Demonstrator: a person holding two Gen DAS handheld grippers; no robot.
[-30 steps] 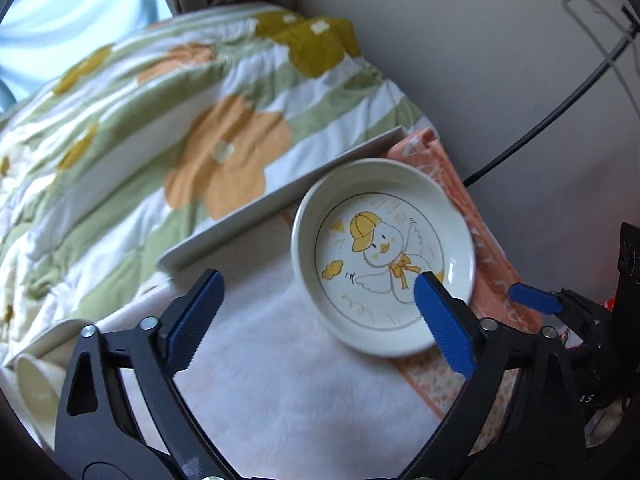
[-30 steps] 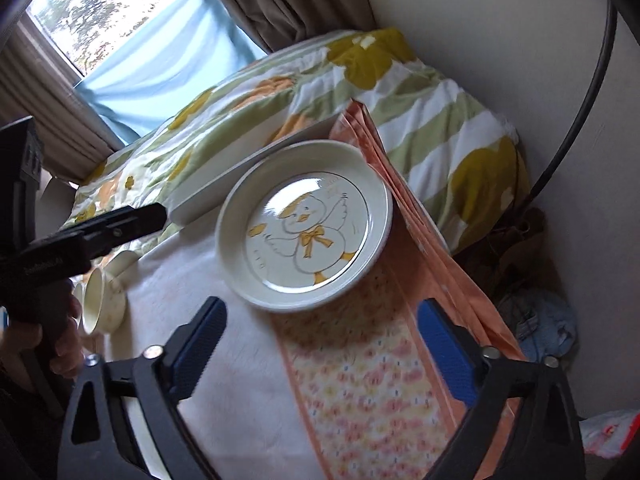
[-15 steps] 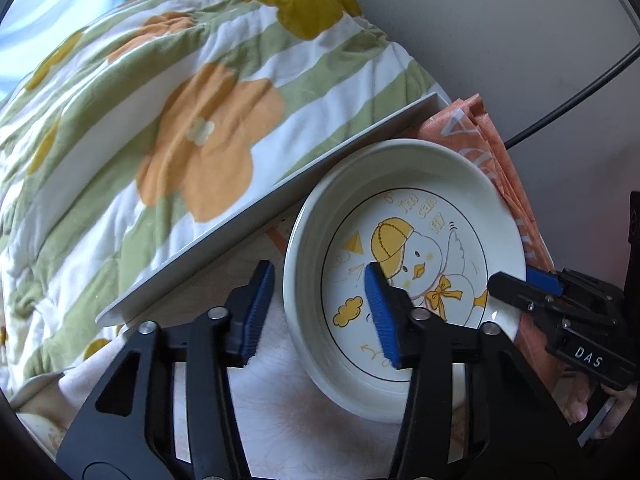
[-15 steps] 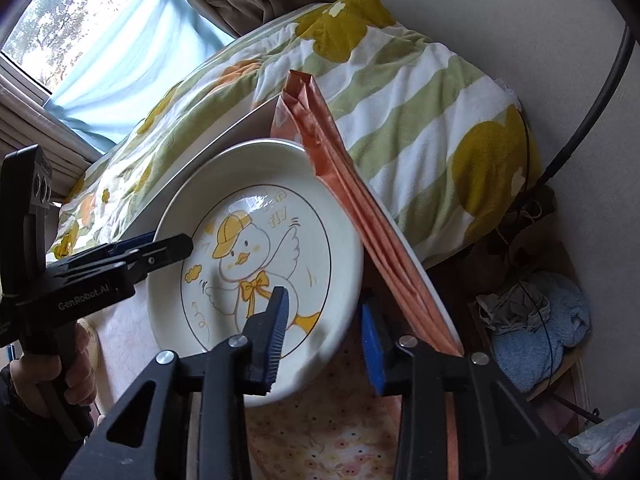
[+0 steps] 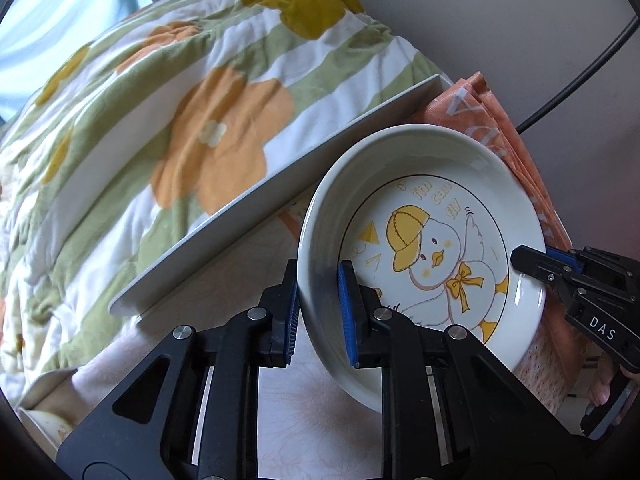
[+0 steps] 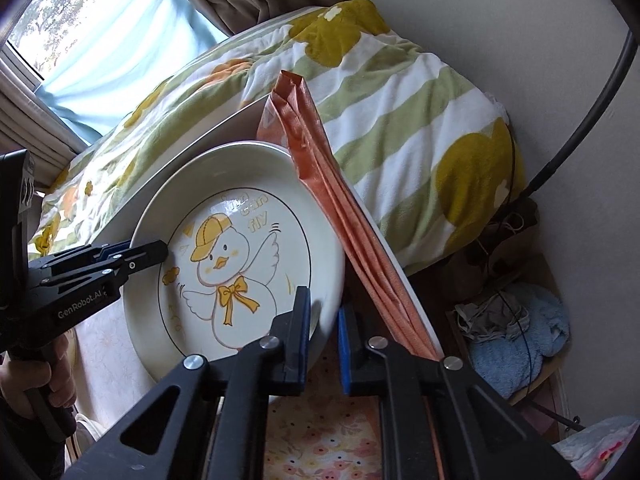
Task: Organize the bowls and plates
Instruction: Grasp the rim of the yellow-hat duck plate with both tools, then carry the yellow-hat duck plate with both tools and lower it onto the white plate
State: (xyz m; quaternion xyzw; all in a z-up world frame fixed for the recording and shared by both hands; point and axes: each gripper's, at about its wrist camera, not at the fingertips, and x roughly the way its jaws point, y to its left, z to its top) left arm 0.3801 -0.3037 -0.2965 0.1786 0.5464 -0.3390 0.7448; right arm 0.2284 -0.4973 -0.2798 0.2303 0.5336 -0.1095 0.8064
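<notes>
A cream deep plate with a yellow-capped duck drawing (image 5: 432, 248) (image 6: 240, 264) sits at the far corner of the table, over the white cloth and an orange flowered runner (image 6: 320, 440). My left gripper (image 5: 318, 312) has its jaws closing on the plate's left rim, one blue pad inside and one outside, both pressing. My right gripper (image 6: 324, 320) is closing the same way on the opposite rim. Each gripper shows in the other's view: the right one (image 5: 536, 264) and the left one (image 6: 156, 252). I cannot tell whether the plate is off the cloth.
The white table edge (image 5: 280, 184) runs along a flowered quilt (image 5: 180, 140). Folded orange cloth (image 6: 340, 208) lines the table's right side. A cream cup (image 5: 44, 428) lies at the near left. A black cable (image 6: 580, 120) crosses the wall; blue towels (image 6: 516, 340) lie below.
Both grippers came down from wide open above the table and closed onto opposite rims of the duck plate, which now looms larger in both views.
</notes>
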